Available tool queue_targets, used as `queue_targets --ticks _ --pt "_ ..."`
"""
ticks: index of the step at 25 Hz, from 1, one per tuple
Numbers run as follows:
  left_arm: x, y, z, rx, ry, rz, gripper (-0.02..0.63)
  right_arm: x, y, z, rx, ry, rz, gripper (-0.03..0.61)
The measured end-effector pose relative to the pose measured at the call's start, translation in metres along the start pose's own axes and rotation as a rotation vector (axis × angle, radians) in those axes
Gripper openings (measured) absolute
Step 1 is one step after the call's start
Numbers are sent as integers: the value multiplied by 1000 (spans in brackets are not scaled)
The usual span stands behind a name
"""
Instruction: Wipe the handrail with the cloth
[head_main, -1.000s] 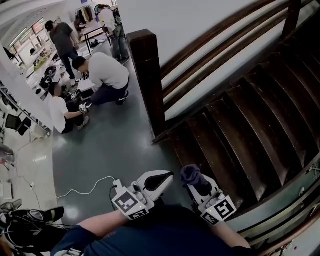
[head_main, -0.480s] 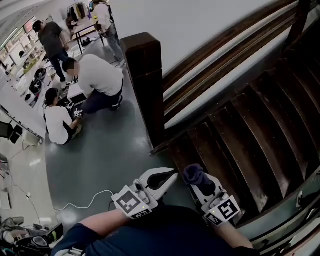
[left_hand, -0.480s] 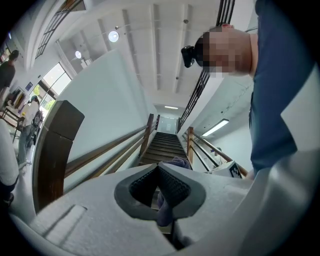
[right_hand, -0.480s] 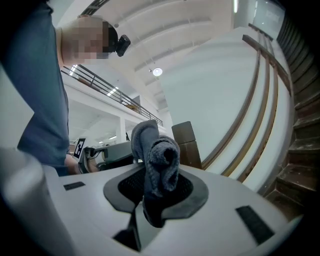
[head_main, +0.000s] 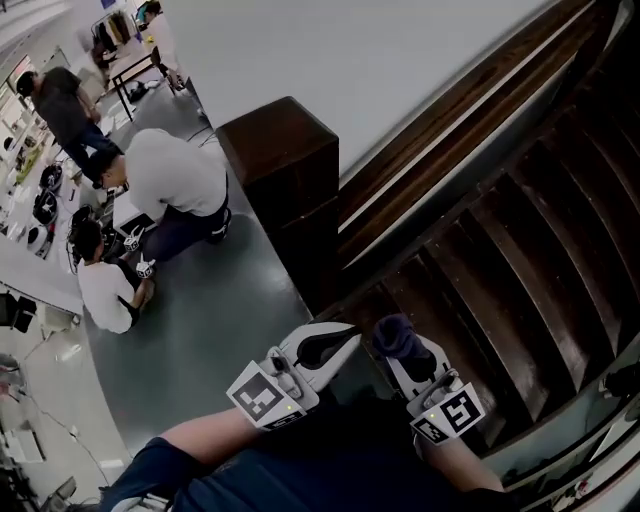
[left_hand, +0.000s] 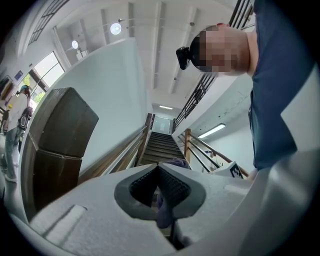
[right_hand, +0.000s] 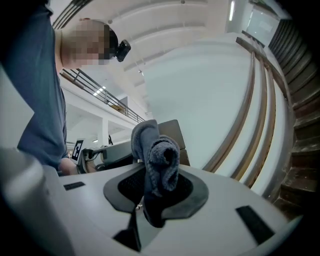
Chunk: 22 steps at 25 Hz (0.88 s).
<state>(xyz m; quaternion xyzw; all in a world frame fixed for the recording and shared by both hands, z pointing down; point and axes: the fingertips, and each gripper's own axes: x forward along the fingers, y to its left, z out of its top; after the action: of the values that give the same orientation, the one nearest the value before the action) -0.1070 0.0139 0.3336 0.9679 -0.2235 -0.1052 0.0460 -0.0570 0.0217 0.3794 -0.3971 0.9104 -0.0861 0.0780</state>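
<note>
Right gripper (right_hand: 156, 194): fingers pinch the cloth (right_hand: 158, 152), which bunches above the tips. Left gripper (left_hand: 158, 169): fingers pressed together, holding nothing. Both grippers sit side by side at the foot of the stairs (head_main: 520, 260), well apart from the handrail (head_main: 450, 108) on the wall.

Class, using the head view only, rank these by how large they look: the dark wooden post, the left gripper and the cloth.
Largest to smallest:
1. wooden post
2. left gripper, though it is much nearer the camera
3. cloth, clearly smallest
</note>
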Motion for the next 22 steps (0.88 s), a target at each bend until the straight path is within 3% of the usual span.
queue_targets --ticks 9,16,22 --pt "47 49 -1 -7 25 53 5 37 -66 10 18 8 38 95" --pt "97 75 3 20 21 97 5 64 -142 22 7 -21 53 95" --pt "144 103 -17 49 51 127 5 94 -207 17 -9 -31 64 95"
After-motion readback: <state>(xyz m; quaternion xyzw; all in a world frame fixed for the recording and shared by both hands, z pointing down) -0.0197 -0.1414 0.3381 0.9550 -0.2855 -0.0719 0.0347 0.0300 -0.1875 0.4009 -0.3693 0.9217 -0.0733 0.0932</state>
